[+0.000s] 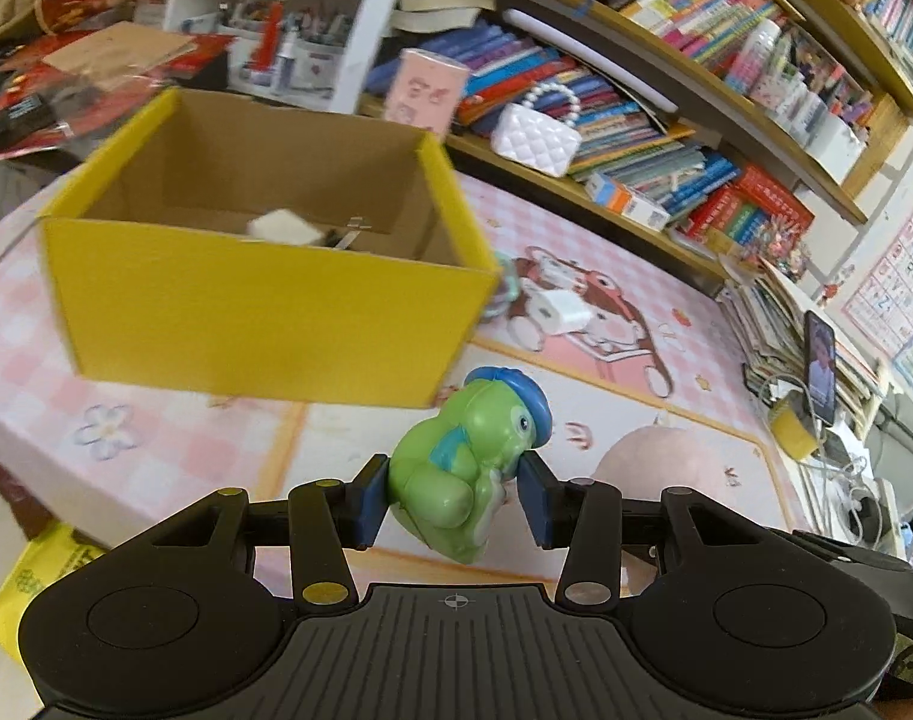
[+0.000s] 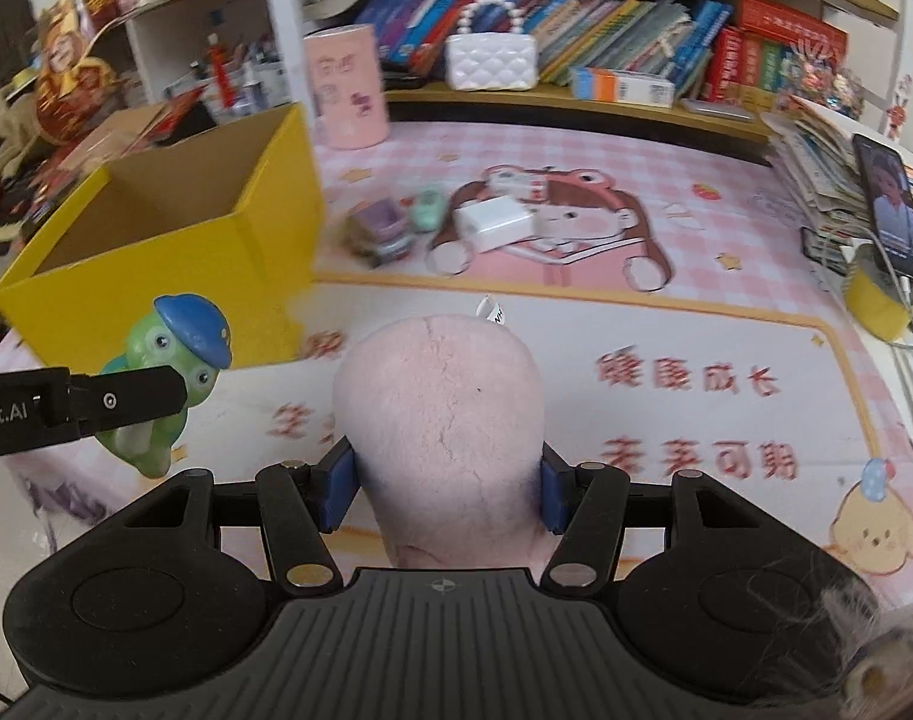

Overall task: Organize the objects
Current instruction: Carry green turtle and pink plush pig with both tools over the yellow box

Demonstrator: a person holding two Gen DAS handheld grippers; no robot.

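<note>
The green turtle toy [image 1: 456, 474] with a blue cap sits clamped between the blue pads of the left gripper [image 1: 453, 495], lifted above the pink mat [image 1: 636, 420] and just short of the yellow box [image 1: 264, 306]. The right gripper [image 2: 447, 489] is clenched on a pale pink plush [image 2: 438, 414], also off the mat and further from the box. The step in hand looks like carrying both toys to the box; next each must come over its open top before the jaws let go. Something white [image 1: 282, 225] lies inside the box, too blurred to name. A white charger [image 2: 495, 222] and small toys [image 2: 384, 231] wait on the mat behind; motion blur smears them.
</note>
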